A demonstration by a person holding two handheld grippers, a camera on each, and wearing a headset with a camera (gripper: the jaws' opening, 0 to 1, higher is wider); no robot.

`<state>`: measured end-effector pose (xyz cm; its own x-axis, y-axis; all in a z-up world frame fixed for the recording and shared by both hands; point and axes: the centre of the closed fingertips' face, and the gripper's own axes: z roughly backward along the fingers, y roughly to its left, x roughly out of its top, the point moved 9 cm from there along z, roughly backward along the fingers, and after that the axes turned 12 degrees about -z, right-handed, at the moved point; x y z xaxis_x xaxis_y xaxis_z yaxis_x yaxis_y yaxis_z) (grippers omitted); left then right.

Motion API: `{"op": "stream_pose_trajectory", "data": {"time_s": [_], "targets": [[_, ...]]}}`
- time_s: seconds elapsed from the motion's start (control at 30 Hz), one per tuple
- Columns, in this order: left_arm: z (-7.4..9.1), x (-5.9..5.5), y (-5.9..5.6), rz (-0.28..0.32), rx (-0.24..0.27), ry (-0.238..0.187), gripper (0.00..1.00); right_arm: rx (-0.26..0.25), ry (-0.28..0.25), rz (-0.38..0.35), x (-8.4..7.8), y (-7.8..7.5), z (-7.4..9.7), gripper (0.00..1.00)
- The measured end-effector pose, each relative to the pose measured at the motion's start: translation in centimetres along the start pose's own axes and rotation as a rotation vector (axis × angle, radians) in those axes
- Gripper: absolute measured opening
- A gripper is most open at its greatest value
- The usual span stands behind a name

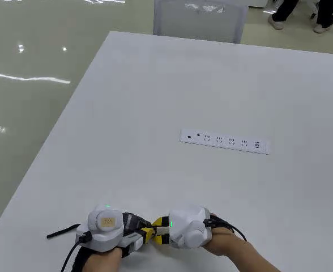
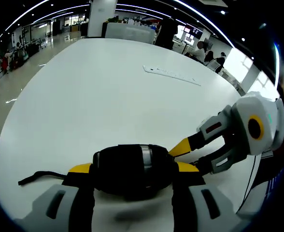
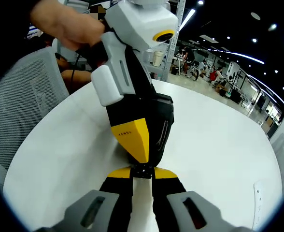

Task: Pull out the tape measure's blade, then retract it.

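The tape measure [image 2: 132, 166], black with yellow sides, lies low over the white table [image 1: 172, 96] near its front edge. My left gripper [image 2: 132, 186] is shut on its body from both sides. My right gripper [image 3: 142, 173] faces it with its yellow tips shut on the small blade tip at the case's mouth [image 3: 142, 169]. No length of blade shows between the case [image 3: 141, 126] and the tips. In the head view, the left gripper [image 1: 139, 233] and right gripper [image 1: 162, 231] meet nose to nose with the tape measure [image 1: 135, 222] between them. Its black wrist strap [image 1: 62, 231] trails to the left.
A white power strip [image 1: 224, 140] lies set into the middle of the table. A grey mesh chair [image 1: 200, 20] stands at the far edge. A person's legs [image 1: 302, 14] show at the back right. The table's left edge runs diagonally beside shiny floor [image 1: 30, 85].
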<state>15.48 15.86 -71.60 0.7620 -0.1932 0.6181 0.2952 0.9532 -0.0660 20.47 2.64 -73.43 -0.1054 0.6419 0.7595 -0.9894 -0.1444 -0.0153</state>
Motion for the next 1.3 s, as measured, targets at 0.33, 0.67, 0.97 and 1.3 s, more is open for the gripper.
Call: {"op": "stream_pose_trajectory", "data": {"time_s": [0.33, 0.67, 0.97, 1.3], "targets": [[0.15, 0.27, -0.32, 0.017, -0.011, 0.005, 0.62, -0.026, 0.009, 0.001, -0.28, -0.14, -0.32, 0.14], [-0.04, 0.15, -0.17, -0.009, -0.024, 0.011, 0.61, -0.027, 0.018, -0.023, -0.53, 0.06, -0.52, 0.14], [0.07, 0.07, 0.03, -0.014, -0.034, 0.017, 0.61, -0.03, 0.026, -0.041, -0.53, -0.01, -0.6, 0.15], [0.0, -0.05, 0.07, -0.062, -0.057, 0.021, 0.62, -0.051, 0.041, -0.05, -0.44, 0.17, -0.44, 0.19]]}}
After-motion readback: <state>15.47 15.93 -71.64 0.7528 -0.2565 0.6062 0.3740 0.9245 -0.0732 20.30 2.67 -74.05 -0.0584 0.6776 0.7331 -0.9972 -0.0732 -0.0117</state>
